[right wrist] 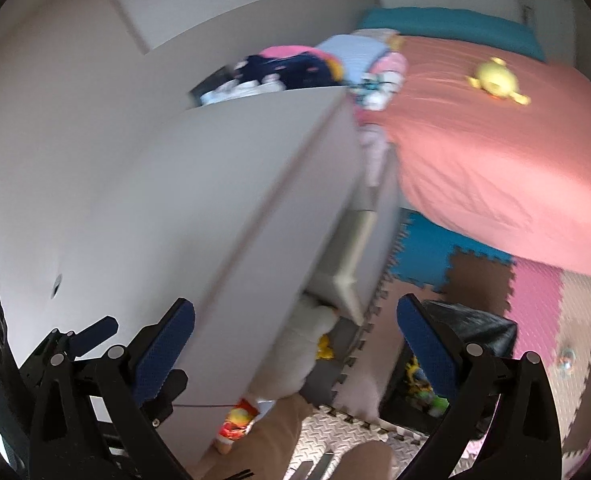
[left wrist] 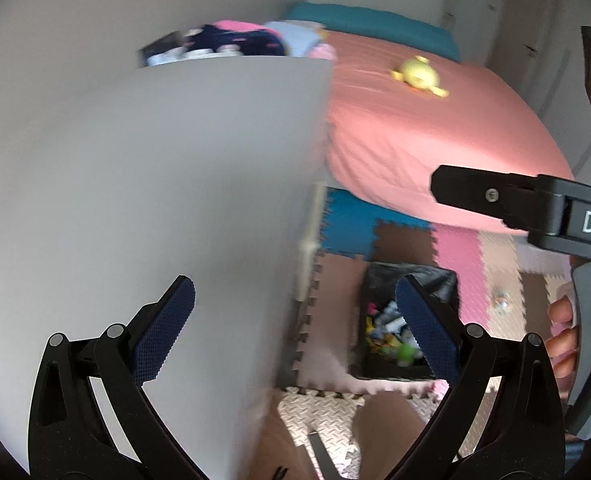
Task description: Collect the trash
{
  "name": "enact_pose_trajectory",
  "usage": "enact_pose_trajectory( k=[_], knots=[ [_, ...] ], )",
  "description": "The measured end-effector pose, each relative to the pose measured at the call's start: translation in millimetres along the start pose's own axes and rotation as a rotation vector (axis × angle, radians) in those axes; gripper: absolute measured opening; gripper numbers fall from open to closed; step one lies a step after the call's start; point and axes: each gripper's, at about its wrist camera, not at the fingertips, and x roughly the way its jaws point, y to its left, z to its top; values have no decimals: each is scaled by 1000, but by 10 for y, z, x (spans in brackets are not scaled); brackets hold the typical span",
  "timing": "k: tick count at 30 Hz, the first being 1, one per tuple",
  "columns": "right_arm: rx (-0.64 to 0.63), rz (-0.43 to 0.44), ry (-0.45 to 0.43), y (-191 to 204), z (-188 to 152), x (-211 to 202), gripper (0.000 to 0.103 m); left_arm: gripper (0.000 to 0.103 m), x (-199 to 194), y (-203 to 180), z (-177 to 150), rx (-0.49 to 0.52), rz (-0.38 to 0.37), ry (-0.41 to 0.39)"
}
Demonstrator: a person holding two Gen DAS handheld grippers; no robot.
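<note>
So the black-lined trash bin sits on the interlocking foam floor mat, tall white cabinet left, pink-sheeted bed behind, yellow plush toy on it.

Kid's bedroom: bed, foam mats.

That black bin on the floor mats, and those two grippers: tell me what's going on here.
A person holds a gripper in each hand; the left gripper and right gripper are both open and empty, raised beside a white cabinet. The black-lined bin sits below on the foam floor mats, already holding colourful scraps. A small piece of litter lies on the mat nearby, near the pink bed.
</note>
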Motion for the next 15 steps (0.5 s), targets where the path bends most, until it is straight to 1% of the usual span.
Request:
enact_pose_trajectory(
  k=[6,10,15],
  knots=[
    [-110,57,31,765,41,283,101,97,-148,780,-252,-107,101,4],
    [-195,101,58,1342,-24,490,101,97,-266,1295,-483,-198,155,6],
    [-288,143,104,1945,-191,709,101,97,-478,1964,-817,-326,238,7]
  ],
)
